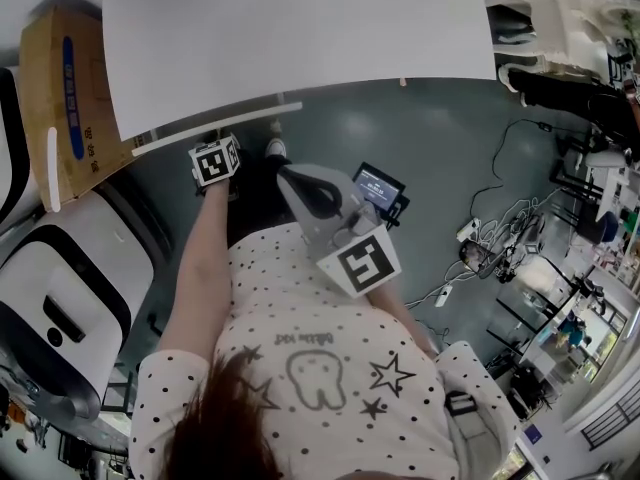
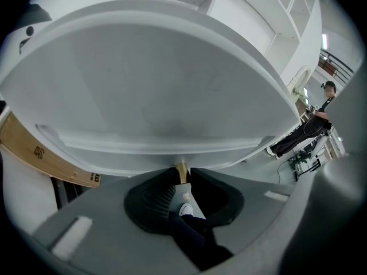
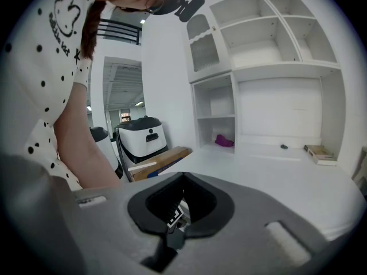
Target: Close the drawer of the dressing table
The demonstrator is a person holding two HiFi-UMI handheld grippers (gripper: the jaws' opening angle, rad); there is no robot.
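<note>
Here: left gripper [image 1: 213, 155] on the drawer [image 1: 222, 125] knob [image 2: 181, 171].
The drawer stands slightly out under the table [image 1: 300, 38] edge. My left fingers pinch its small knob; my right gripper [image 3: 182, 177] hangs back, fingers pressed together, empty. The drawer is probably a stiff, light slider: push squarely at the knob.

1. dressing table [image 1: 300, 38]: plain white, no pattern.
2. knob [image 2: 182, 169]: brass-tan against the white front.
3. left gripper [image 2: 182, 176] and right gripper [image 3: 182, 179]: grey bodies, black jaw recesses; marker cubes carry black squares on white.
4. shirt [image 1: 320, 368]: white with black polka dots, grey tooth and star outlines.
5. floor [image 1: 420, 138]: dull grey-green.
6. cardboard box [image 1: 60, 98]: brown, with a blue stripe.
7. shelf item [image 3: 224, 140]: purple.
</note>
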